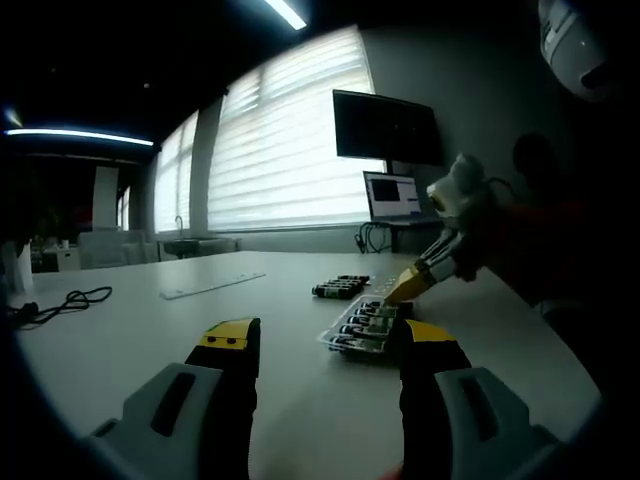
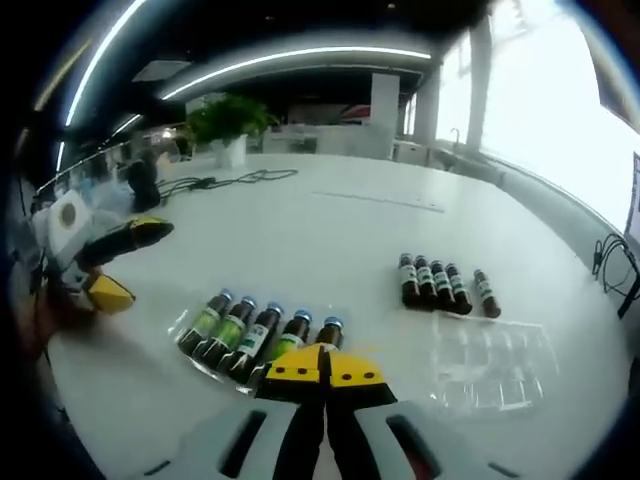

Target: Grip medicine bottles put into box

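Observation:
Several small dark medicine bottles [image 2: 260, 335] with green labels and blue caps lie side by side in a clear plastic tray [image 2: 185, 322]. Just in front of them, my right gripper [image 2: 325, 365] is shut, its yellow tips pressed together with nothing visible between. In the left gripper view those tips [image 1: 412, 283] hover over the far end of the filled tray [image 1: 365, 325]. Another row of loose bottles [image 2: 440, 283] lies farther out on the white table [image 2: 330, 240]; the same loose bottles [image 1: 340, 288] appear beyond the tray. My left gripper [image 1: 330, 335] is open and empty, short of the tray.
An empty clear tray [image 2: 490, 350] lies right of the right gripper. My left gripper [image 2: 115, 262] comes in from the left. Cables [image 2: 225, 180] and a plant [image 2: 225, 120] sit at the far side. A monitor [image 1: 385, 125] and laptop [image 1: 392, 195] stand behind the table.

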Available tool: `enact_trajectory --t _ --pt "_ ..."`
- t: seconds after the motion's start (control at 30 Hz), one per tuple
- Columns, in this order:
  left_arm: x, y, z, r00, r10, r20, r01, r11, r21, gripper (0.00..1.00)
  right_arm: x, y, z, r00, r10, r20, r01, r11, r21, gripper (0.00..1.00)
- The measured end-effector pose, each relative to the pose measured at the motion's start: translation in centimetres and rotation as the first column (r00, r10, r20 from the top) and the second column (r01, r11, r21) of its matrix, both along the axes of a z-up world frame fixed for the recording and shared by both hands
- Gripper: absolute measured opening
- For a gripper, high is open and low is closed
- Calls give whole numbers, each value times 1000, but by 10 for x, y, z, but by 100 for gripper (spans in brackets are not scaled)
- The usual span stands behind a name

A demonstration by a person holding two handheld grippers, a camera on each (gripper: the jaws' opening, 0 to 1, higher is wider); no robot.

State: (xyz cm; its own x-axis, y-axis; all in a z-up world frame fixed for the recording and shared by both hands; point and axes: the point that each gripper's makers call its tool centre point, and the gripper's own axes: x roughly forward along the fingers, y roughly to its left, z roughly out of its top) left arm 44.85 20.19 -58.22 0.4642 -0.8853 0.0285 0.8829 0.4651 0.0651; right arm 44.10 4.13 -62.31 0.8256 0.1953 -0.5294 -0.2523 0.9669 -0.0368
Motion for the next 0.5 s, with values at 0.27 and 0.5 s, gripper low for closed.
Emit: enact_trajectory --t 0.27,0.5 --pt "0 -1 0 1000 -2 -1 2 1000 -1 49 24 -32 29 996 -45 74 44 999 11 2" --pt "-1 -1 0 1000 -3 1 3 1000 4 49 42 -41 29 996 -56 72 56 998 -2 7"
